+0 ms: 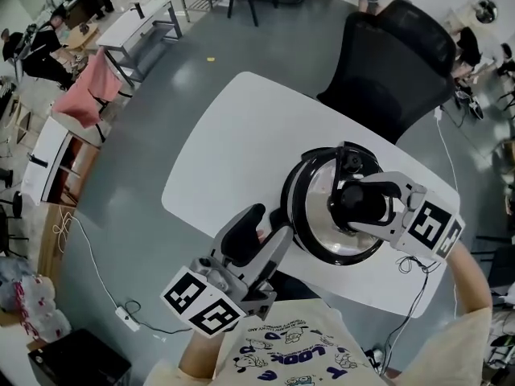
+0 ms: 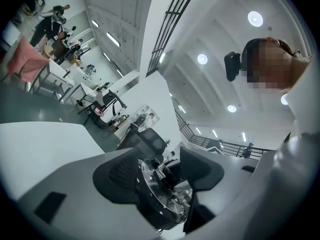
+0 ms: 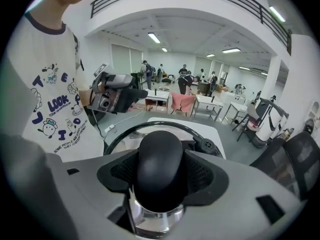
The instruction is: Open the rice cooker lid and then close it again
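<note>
The rice cooker [image 1: 299,223] stands on the white table [image 1: 233,135], toward its right side. Its round lid [image 1: 318,244] has a black rim and a black knob [image 1: 366,202]. My right gripper [image 1: 354,203] comes in from the right and is shut on that knob; in the right gripper view the pads press both sides of the knob [image 3: 160,164], with the lid rim [image 3: 150,126] beyond it. My left gripper [image 1: 261,232] is beside the cooker's left side, open and holding nothing. The left gripper view shows the lid [image 2: 160,199] beyond the open left gripper [image 2: 160,176].
A black office chair [image 1: 394,63] stands at the table's far right corner. A white cable [image 1: 418,296] hangs off the near right edge. A power strip [image 1: 127,318] lies on the grey floor at the left. Benches and people are far off at the upper left.
</note>
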Available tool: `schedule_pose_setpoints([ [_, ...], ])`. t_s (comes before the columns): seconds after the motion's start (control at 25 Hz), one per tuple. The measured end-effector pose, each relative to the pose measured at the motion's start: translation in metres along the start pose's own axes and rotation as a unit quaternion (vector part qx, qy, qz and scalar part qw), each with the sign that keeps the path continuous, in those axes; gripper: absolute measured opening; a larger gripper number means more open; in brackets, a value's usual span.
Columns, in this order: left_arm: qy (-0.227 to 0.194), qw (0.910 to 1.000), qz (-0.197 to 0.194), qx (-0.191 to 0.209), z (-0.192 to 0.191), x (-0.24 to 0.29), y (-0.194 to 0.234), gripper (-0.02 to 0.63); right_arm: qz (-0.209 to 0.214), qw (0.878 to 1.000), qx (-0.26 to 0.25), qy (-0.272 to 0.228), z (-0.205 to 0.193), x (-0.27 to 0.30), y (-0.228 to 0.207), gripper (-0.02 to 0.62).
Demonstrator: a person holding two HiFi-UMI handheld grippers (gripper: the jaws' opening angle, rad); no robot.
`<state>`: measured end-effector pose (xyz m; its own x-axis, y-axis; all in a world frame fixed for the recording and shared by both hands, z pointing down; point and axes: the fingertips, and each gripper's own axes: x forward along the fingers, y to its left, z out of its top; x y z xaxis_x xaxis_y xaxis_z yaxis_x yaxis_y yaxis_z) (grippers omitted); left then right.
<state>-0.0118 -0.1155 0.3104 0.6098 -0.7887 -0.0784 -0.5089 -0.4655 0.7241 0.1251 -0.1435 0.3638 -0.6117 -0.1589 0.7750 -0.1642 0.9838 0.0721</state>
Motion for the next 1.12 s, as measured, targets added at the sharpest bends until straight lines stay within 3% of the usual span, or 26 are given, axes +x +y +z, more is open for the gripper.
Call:
schedule_pose_setpoints([
  [0.88, 0.016, 0.9993, 0.03, -0.015, -0.009, 0.004, 0.033, 0.268, 0.062, 0.994, -0.067, 0.056, -0.018, 0.04, -0.001, 0.295],
  [1.12, 0.021, 0.9992, 0.029, -0.017, -0.009, 0.013, 0.039, 0.268, 0.078, 0.994, -0.061, 0.034, -0.02, 0.043, -0.01, 0.295],
])
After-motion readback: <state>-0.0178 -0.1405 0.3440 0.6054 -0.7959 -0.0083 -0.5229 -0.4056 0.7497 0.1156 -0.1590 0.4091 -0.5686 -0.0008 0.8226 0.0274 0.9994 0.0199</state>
